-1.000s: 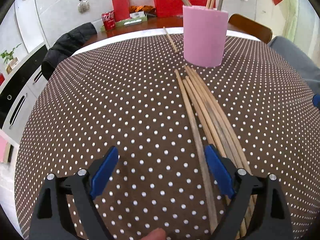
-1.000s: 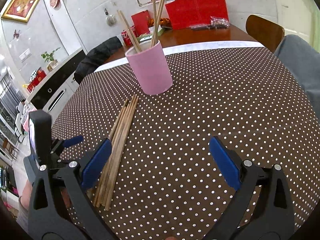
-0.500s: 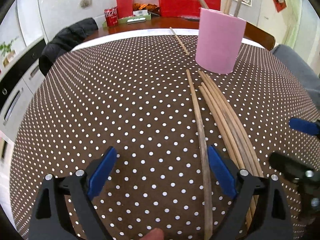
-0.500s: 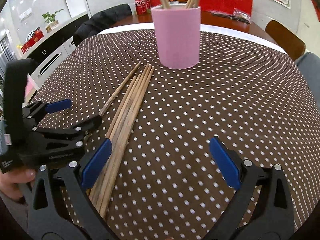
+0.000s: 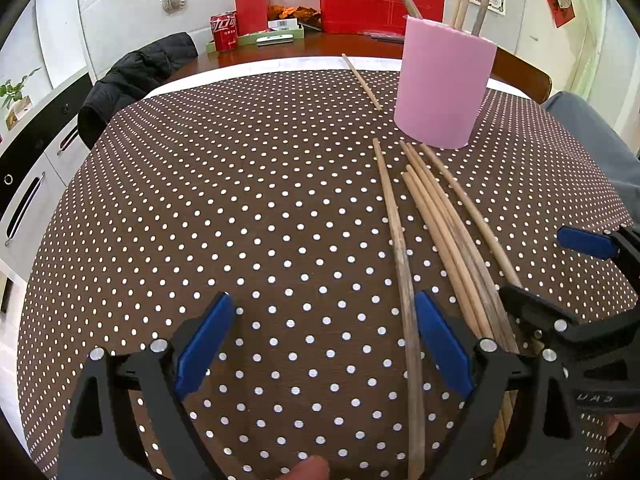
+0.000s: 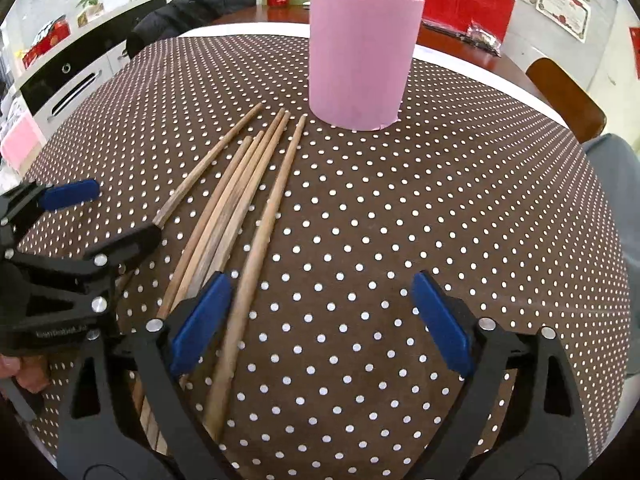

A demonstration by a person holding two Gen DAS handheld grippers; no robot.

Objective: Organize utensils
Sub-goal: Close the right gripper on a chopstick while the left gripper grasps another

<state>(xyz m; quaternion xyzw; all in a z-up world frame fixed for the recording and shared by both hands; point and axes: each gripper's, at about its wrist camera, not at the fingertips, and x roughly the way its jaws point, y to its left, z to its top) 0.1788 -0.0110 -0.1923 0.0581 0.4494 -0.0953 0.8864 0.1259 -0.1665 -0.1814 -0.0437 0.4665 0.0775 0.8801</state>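
Several wooden chopsticks [image 5: 452,240] lie side by side on the dotted tablecloth in front of a pink cup [image 5: 444,88] that holds more chopsticks. My left gripper [image 5: 322,344] is open low over the cloth, and one chopstick [image 5: 400,260] runs just inside its right finger, untouched. In the right wrist view my right gripper [image 6: 320,320] is open with its jaws closing. One chopstick [image 6: 264,240] lies between them next to the left pad, and the rest of the bundle [image 6: 228,208] passes under that pad. The pink cup [image 6: 360,60] stands ahead.
A single chopstick [image 5: 360,80] lies apart, left of the cup near the far table edge. Each gripper shows in the other's view: the right gripper [image 5: 552,270] and the left gripper [image 6: 100,216]. A wooden chair back [image 6: 568,96] and a dark jacket [image 5: 136,76] stand beyond the table.
My right gripper has come down and left over the near ends of the chopsticks, entering the left wrist view. One chopstick now lies apart from the bundle, between its jaws. The left gripper shifted slightly.
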